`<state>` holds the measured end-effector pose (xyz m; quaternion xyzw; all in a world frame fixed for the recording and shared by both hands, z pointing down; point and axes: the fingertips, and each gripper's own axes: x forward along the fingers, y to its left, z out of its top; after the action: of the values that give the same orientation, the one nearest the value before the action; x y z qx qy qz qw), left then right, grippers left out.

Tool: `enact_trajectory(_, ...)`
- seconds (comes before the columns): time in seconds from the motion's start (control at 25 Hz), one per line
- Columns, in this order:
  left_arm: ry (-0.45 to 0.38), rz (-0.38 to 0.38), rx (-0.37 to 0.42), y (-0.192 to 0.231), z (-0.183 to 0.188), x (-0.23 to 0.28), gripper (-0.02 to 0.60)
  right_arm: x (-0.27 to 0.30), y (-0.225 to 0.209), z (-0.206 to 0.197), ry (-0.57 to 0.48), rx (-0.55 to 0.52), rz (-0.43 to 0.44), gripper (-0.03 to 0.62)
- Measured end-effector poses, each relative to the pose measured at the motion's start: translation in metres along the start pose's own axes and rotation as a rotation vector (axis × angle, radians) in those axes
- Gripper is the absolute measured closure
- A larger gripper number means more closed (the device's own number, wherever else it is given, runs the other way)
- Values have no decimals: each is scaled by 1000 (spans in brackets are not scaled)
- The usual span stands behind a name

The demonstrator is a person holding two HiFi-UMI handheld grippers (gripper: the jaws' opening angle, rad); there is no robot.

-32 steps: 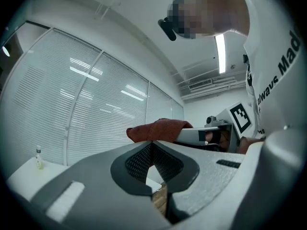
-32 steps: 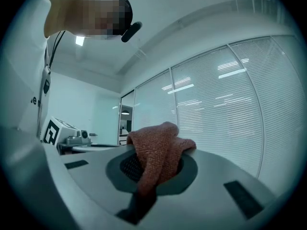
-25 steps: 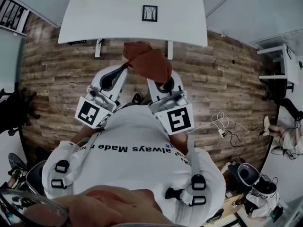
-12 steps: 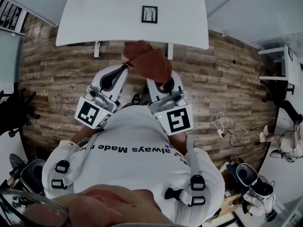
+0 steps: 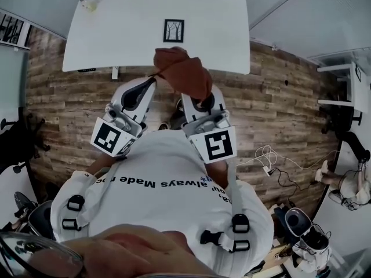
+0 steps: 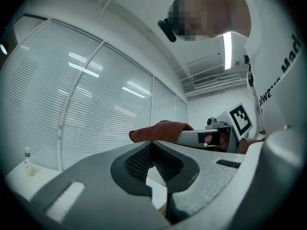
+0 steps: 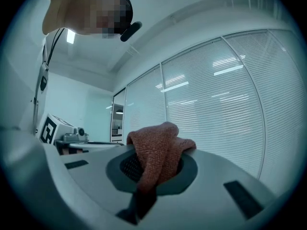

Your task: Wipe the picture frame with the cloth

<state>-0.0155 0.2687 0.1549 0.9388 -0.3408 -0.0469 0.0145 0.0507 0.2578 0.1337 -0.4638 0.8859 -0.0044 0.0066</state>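
Right gripper view shows the right gripper (image 7: 154, 166) clamped on the cloth (image 7: 160, 147). The rust-red fabric is pinched between its 2 jaws, bunches up above them in a folded lump, and a thin tail hangs below the pads. Left gripper view shows the left gripper (image 6: 151, 144) with its jaws together, the tips meeting and nothing held between them. Beyond those tips the same cloth can be seen in the other gripper, off to the right.

In the head view the 2 grippers are held side by side in front of the person's chest, both pointing toward the white table (image 5: 116, 33). The right one is raised a little farther forward. The cloth covers its jaw tips and overlaps the table's near edge in this view. The left gripper's tips sit just beside the cloth's left side.

The picture frame (image 5: 173, 30) is on the table, roughly midway between the left and right edges. It is a small dark frame, apart from the cloth, with bare tabletop showing between them. A small bottle (image 5: 87, 3) stands at the table's far left corner. Wooden plank floor (image 5: 69, 103) lies below the table and around the person.
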Motion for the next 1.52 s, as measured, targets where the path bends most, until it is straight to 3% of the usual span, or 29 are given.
enact_trajectory(0.36, 11, 16, 5, 11, -6, 91, 578, 19, -91, 2, -2, 12, 11, 572)
enact_trajectory(0.68, 26, 62, -7, 24, -16, 130, 578, 36, -132, -5, 15, 23, 49, 574)
enact_trajectory(1.12, 52, 88, -26, 58, -28, 145, 578, 74, -144, -19, 47, 51, 72, 572)
enact_trajectory(1.52, 48, 87, -42, 144, -31, 161, 578, 163, -152, -23, 58, 37, 73, 574)
